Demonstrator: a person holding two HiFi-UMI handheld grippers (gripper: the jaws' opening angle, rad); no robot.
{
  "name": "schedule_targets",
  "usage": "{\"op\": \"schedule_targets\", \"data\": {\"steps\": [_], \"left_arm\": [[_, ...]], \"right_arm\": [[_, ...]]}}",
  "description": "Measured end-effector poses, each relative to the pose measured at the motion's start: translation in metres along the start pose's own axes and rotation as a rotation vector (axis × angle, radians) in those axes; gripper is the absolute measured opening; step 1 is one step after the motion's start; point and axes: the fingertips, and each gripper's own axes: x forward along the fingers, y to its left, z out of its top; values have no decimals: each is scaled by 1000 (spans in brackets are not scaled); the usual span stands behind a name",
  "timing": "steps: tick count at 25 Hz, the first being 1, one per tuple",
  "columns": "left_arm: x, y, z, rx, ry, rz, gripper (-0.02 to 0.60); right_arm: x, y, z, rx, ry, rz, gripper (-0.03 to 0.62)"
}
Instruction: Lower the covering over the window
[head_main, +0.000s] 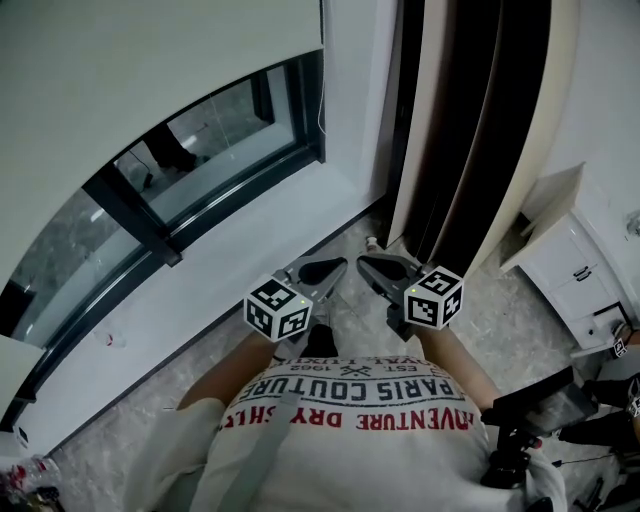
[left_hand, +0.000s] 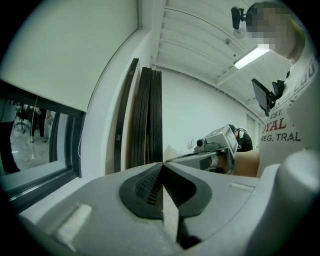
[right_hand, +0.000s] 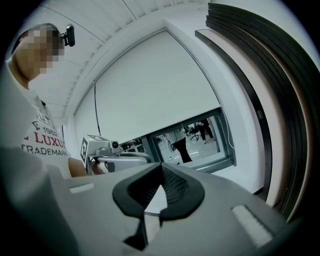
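A white roller blind (head_main: 120, 80) hangs partway down over the window (head_main: 200, 150), and glass still shows below its bottom edge. In the gripper views the blind (left_hand: 65, 55) (right_hand: 150, 85) likewise covers the upper part of the pane. A thin cord (head_main: 322, 105) hangs at the window's right edge. My left gripper (head_main: 335, 267) (left_hand: 162, 166) and right gripper (head_main: 368, 265) (right_hand: 161, 166) are side by side close to my body. Both point toward the wall and are well short of the window. Each has its jaws shut with nothing between them.
Dark panels (head_main: 470, 130) lean against the wall to the right of the window. A white cabinet (head_main: 570, 250) stands at the right. The white sill (head_main: 210, 285) runs below the glass. Dark equipment (head_main: 540, 410) sits on the floor at lower right.
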Motion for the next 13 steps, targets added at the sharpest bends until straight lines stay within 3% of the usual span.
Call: {"op": "schedule_targets", "data": {"steps": [13], "left_arm": [[-12,1,2,3,-12,16,2]], "right_arm": [[4,10,3,4,-15,19,3]]}}
